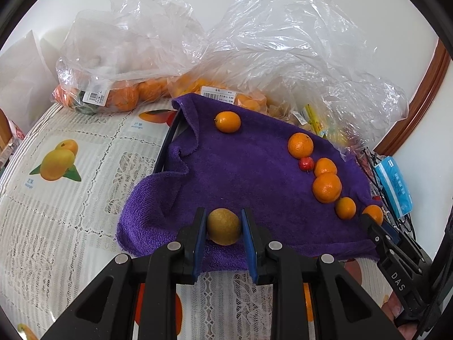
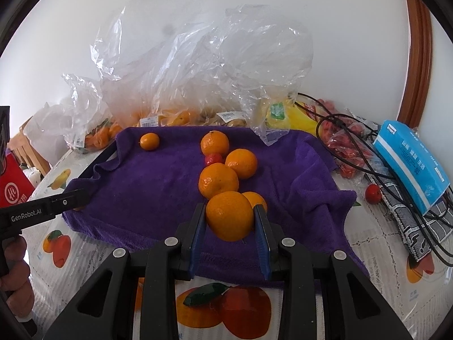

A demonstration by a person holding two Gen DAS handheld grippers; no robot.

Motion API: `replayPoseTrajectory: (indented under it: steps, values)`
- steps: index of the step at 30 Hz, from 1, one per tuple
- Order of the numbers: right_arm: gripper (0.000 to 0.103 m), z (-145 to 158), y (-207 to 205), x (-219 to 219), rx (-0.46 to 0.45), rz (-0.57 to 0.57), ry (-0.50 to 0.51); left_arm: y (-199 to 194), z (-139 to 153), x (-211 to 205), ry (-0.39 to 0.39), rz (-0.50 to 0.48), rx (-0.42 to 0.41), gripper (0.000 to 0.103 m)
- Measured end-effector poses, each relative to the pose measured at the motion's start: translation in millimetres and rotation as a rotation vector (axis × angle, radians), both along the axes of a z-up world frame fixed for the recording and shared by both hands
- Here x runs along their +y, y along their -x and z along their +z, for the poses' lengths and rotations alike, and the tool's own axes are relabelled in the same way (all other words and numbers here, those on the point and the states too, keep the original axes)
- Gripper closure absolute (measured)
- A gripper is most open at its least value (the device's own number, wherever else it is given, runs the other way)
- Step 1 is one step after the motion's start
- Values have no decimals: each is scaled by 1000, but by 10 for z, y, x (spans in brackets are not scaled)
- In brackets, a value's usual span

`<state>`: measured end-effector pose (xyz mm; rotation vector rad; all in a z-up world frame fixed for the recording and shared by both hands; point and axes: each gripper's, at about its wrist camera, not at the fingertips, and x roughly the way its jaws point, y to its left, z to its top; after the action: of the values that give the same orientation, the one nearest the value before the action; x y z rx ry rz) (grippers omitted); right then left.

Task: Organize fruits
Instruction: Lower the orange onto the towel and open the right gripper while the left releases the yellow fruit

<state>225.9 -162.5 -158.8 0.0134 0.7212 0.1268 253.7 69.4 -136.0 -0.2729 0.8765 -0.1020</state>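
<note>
A purple towel (image 1: 240,175) lies spread over a black tray (image 1: 167,144). My left gripper (image 1: 223,215) is shut on a small yellow-brown round fruit (image 1: 223,228) at the towel's near edge. Along the right side of the towel a curved row of several oranges (image 1: 327,187) has a small red fruit (image 1: 306,163) beside it. One little orange (image 1: 227,121) sits alone at the far side. My right gripper (image 2: 230,209) is shut on an orange (image 2: 229,221) just above the towel (image 2: 158,187), at the near end of that row (image 2: 218,184).
Clear plastic bags (image 1: 113,85) holding oranges crowd the back of the table against the wall. A blue tissue pack (image 2: 410,164), black cables (image 2: 354,141) and a loose red fruit (image 2: 372,193) lie to the right. A red box (image 2: 11,184) stands at the left.
</note>
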Motion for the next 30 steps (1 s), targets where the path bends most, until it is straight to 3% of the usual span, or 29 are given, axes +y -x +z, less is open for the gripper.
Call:
replayPoseTrajectory:
  steps: [30]
  values:
    - [70, -136, -58, 90, 72, 7, 37, 11, -20, -32, 0, -7, -11, 80]
